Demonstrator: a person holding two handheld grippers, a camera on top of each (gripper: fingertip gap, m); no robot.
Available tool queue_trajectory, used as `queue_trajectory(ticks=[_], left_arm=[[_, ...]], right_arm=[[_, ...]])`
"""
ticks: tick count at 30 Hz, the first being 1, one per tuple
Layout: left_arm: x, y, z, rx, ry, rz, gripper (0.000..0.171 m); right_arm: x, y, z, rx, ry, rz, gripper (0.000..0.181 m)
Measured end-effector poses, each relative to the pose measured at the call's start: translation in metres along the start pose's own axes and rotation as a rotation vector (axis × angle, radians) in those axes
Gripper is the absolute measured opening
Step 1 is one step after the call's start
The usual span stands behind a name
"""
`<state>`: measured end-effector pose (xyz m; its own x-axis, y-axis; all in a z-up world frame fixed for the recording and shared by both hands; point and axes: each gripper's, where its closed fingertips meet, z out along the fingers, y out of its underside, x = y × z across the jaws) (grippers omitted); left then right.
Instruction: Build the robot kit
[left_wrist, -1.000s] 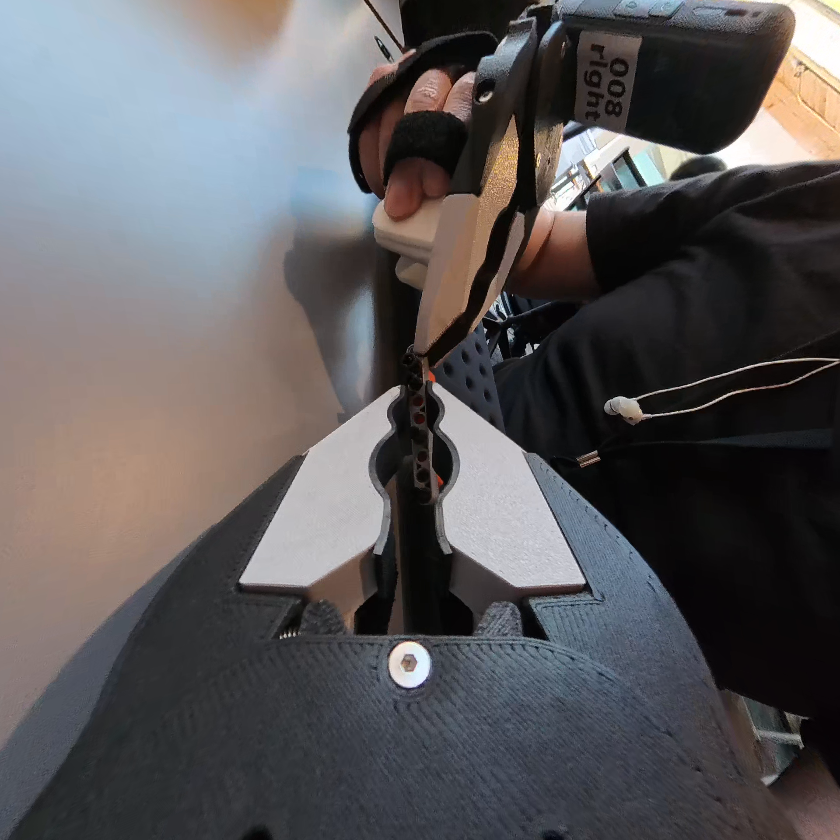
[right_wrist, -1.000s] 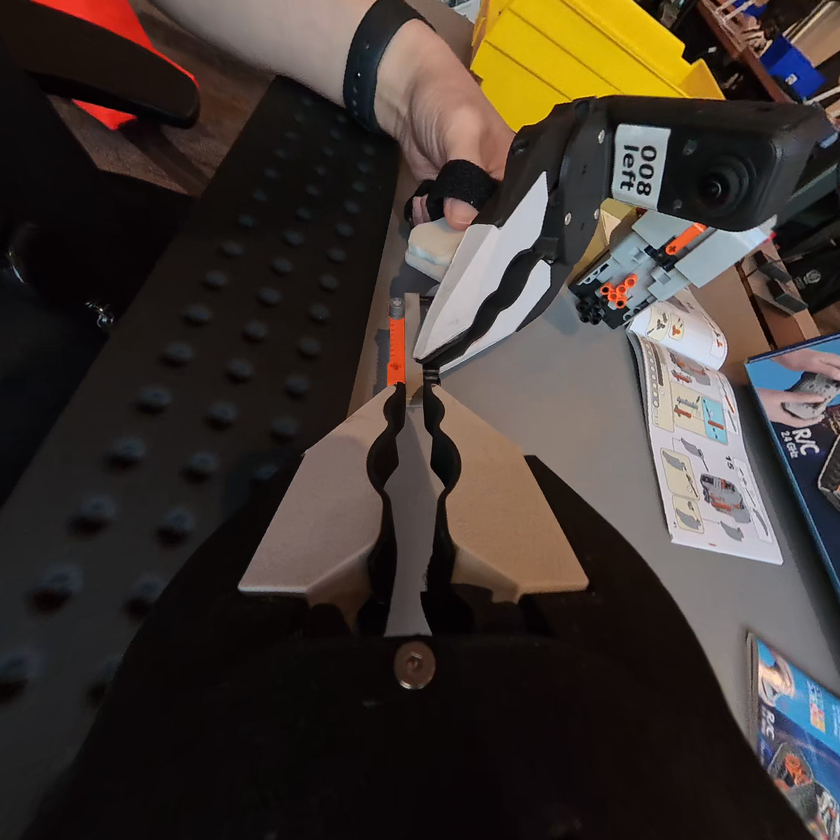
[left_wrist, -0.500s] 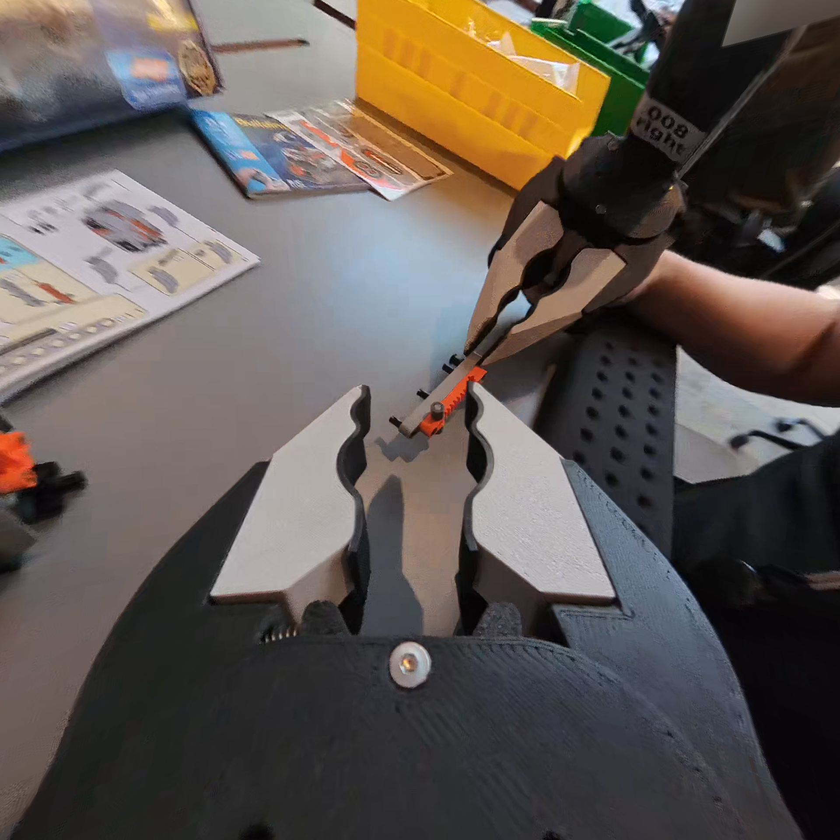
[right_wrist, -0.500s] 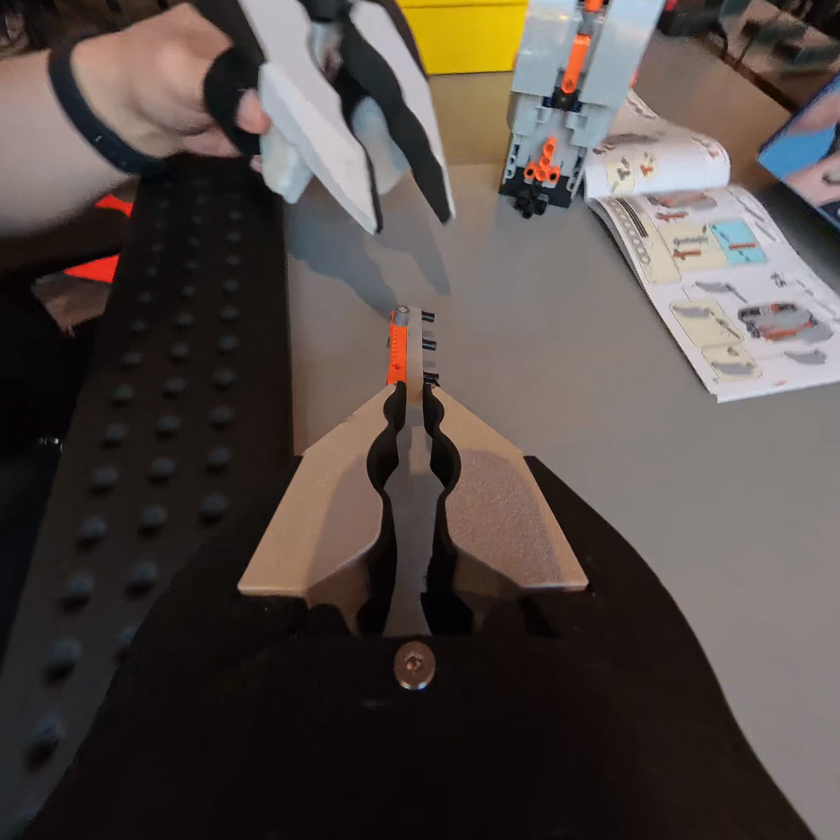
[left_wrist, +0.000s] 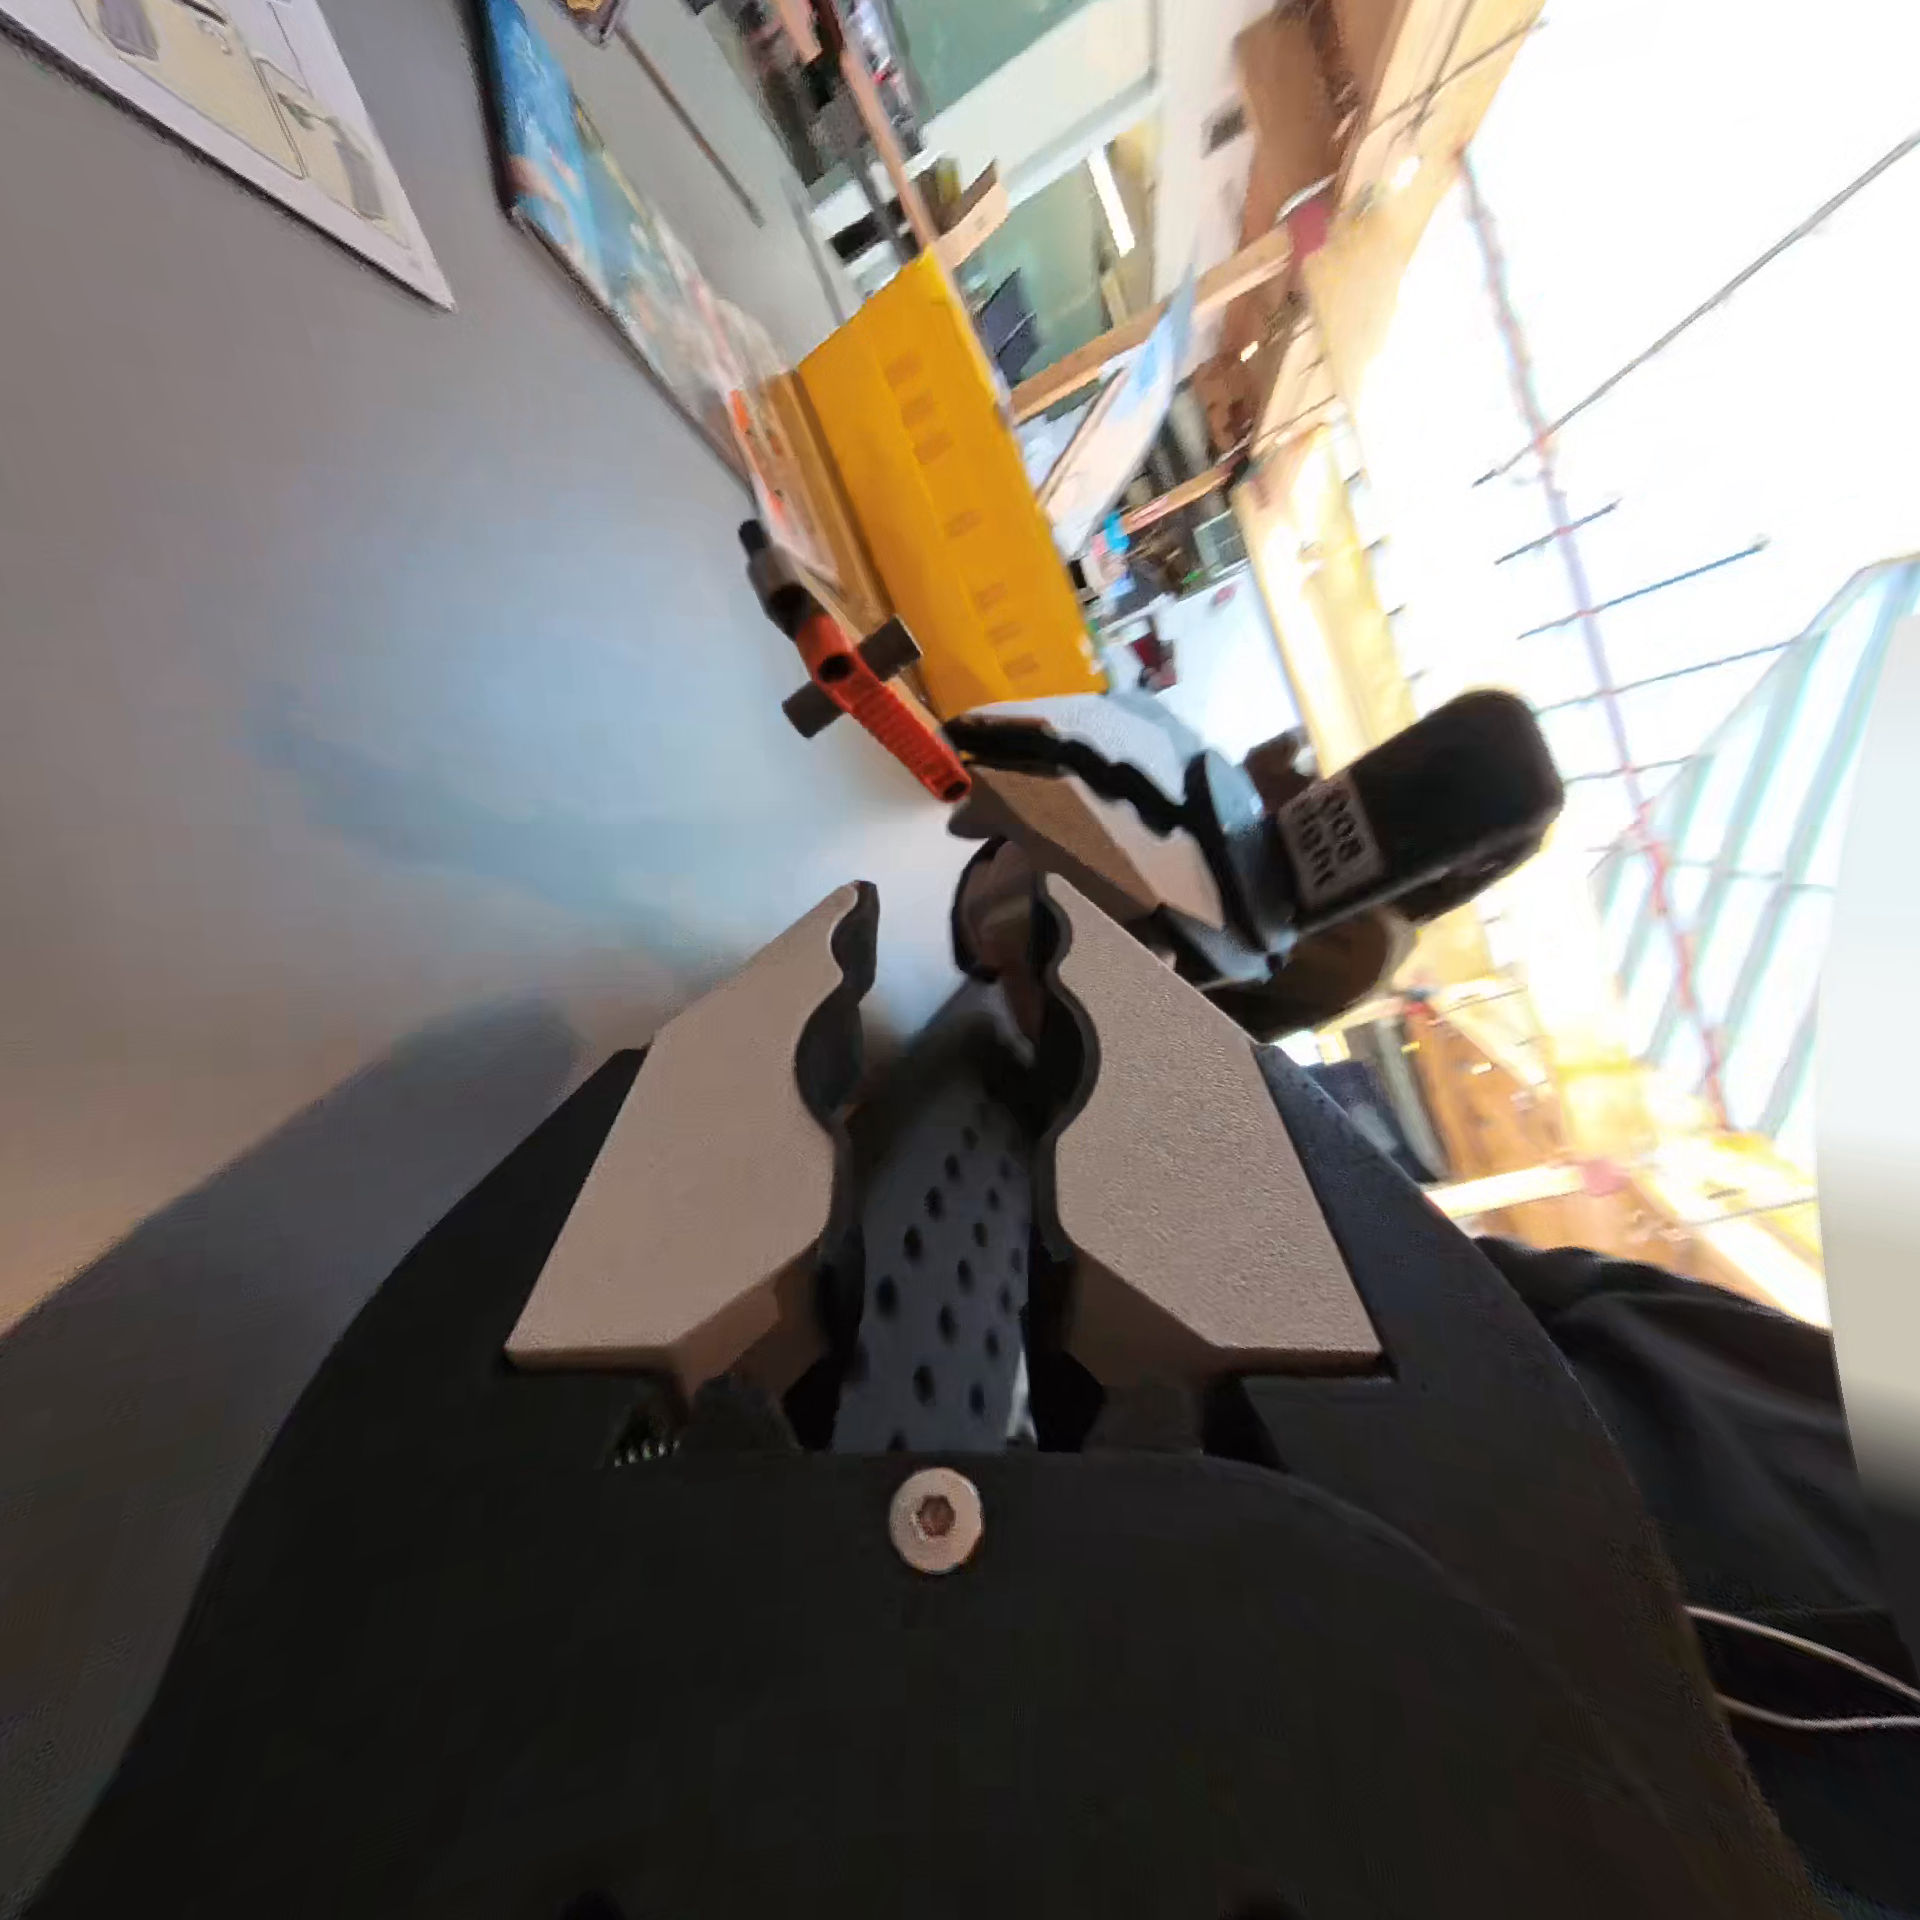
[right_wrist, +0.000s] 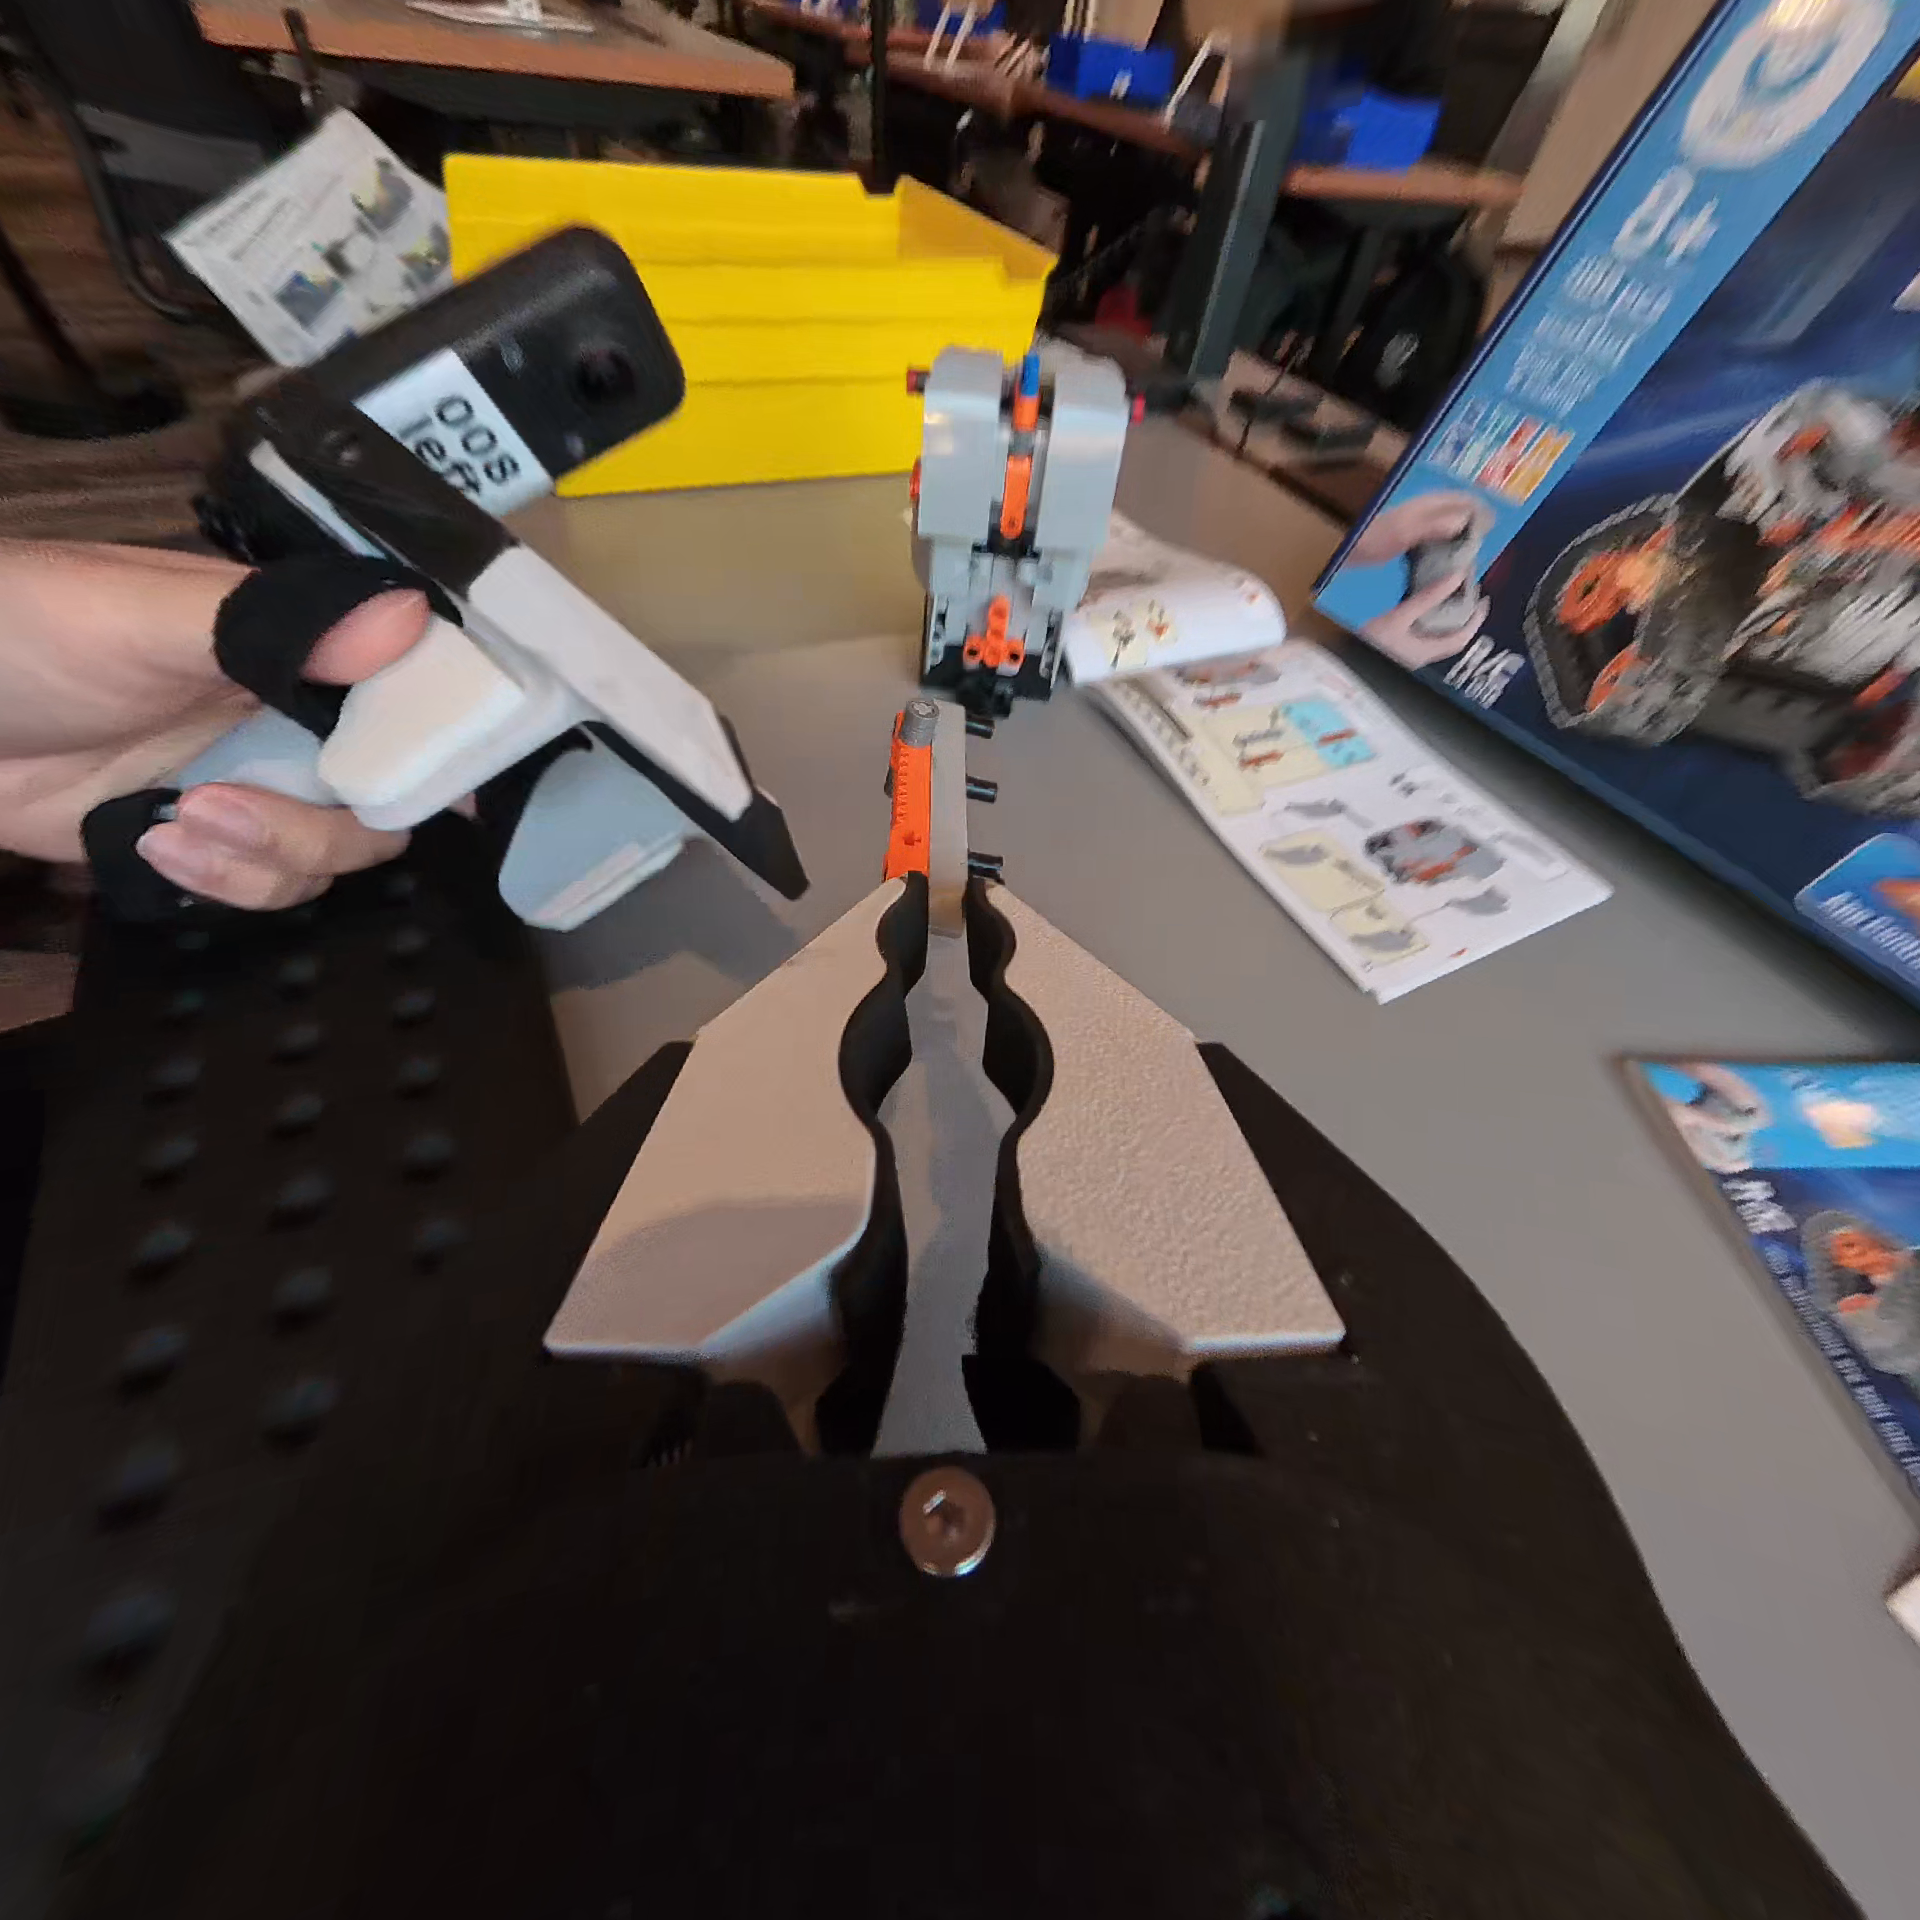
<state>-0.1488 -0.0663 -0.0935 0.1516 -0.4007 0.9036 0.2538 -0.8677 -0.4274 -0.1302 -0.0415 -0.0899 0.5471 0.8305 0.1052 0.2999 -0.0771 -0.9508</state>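
My right gripper (right_wrist: 940, 902) is shut on the near end of a small grey beam assembly (right_wrist: 940, 810). An orange beam is fixed along its left side and black pins stick out on its right. It is held above the grey table (right_wrist: 1195, 1039). In the left wrist view the same assembly (left_wrist: 883, 717) juts out from the right gripper (left_wrist: 966, 774). My left gripper (left_wrist: 954, 899) is open with nothing between its fingers. It shows in the right wrist view (right_wrist: 769, 862), held in a hand to the left of the assembly and apart from it.
A grey and orange brick model (right_wrist: 1013, 520) stands upright behind the assembly. A yellow bin (right_wrist: 769, 312) is at the back. An open instruction booklet (right_wrist: 1351, 810) and a blue box (right_wrist: 1662, 520) lie to the right. A black perforated mat (right_wrist: 260, 1143) runs along the left. My two grippers' fingertips are within a few centimetres of each other.
My left gripper held the far end of the assembly, opened, let it go and drew away to the left, tilting over. My right gripper has kept its hold throughout.
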Motion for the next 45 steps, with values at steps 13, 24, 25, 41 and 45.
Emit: queue_trajectory(ticks=[13, 24, 25, 41, 45], left_arm=[[0.009, -0.024, -0.003, 0.061, 0.160, -0.034, 0.006], [0.017, 0.010, -0.004, -0.241, 0.201, 0.109, 0.006], [0.016, 0.014, -0.004, -0.272, 0.197, 0.108, 0.006], [0.004, 0.012, -0.003, -0.316, 0.131, 0.178, 0.006], [0.003, 0.008, -0.003, -0.293, 0.115, 0.192, 0.006]], right_arm=[[-0.033, -0.018, 0.010, 0.084, 0.002, -0.198, 0.008], [-0.052, -0.009, -0.003, -0.022, -0.699, 0.540, 0.012], [-0.054, -0.005, -0.004, -0.050, -0.726, 0.525, 0.011], [-0.061, 0.008, 0.002, -0.146, -0.864, 0.688, 0.007], [-0.065, 0.010, 0.008, -0.135, -0.839, 0.685, 0.006]])
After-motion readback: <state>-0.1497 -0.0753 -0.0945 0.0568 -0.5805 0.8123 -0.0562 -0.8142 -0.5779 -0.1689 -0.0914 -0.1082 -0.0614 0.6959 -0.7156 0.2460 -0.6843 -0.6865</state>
